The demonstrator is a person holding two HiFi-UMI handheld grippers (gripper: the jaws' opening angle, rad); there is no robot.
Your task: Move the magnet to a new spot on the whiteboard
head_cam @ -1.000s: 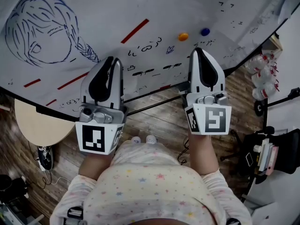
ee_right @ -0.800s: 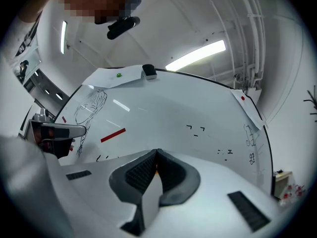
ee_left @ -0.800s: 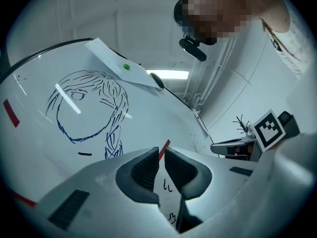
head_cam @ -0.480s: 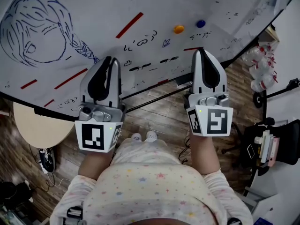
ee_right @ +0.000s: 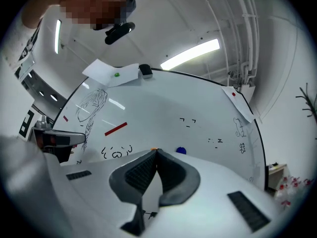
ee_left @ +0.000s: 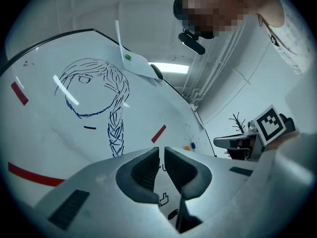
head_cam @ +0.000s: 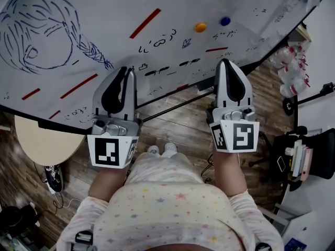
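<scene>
Plainly, neither gripper had hold of a magnet. The left gripper [head_cam: 127, 70] was all but closed, with only a thin slit between its ridged pads and nothing in it. The right gripper [head_cam: 225, 61] had its jaw tips together and was likewise empty. Both were low in front of the person, pointing toward the lower part of the whiteboard [head_cam: 104, 9] and seemingly short of its surface.

An orange magnet [head_cam: 200, 27] and a blue magnet [head_cam: 225, 21] sat near each other on the board, above the right gripper and well apart from it, over a row of black scribbles. A green magnet [ee_right: 116, 75] pinned a sheet of paper [ee_right: 106, 72] at the board's top edge.

As a judgement, the move looked either not begun or already finished; nothing in view settled which. If not begun, all of it was left: reaching up, gripping a magnet, carrying it and setting it down elsewhere on the board. The task did not say which magnet was meant.

In the right gripper view the orange magnet was nearly hidden behind the jaw tips, and in the left gripper view both magnets were mere specks. Whether the red bars [head_cam: 145, 23] were magnetic strips or marker strokes could not be told. The head view cut off the board's upper part.
</scene>
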